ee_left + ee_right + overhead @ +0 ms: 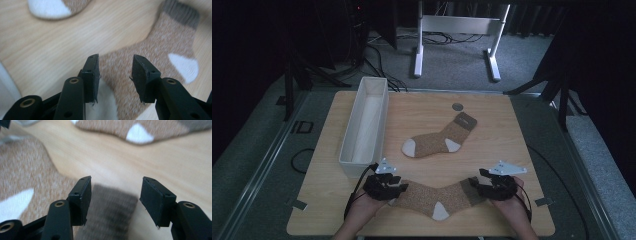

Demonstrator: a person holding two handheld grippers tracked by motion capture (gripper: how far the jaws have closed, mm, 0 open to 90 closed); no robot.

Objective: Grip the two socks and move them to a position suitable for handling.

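Brown near sock (432, 197) lies flat; left gripper (393, 191) and right gripper (478, 186) both apart, holding nothing. Risk: jaws snag the knit when lifting, dragging it toward 12 o'clock onto the far sock (439, 140).

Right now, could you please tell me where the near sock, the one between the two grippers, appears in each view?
High view: near sock lies bottom centre, between both grippers.
Left gripper view: it runs from the toe under the fingers up to the cuff at upper right.
Right gripper view: its cuff sits bottom centre.
Shared landmark: its white heel patch.
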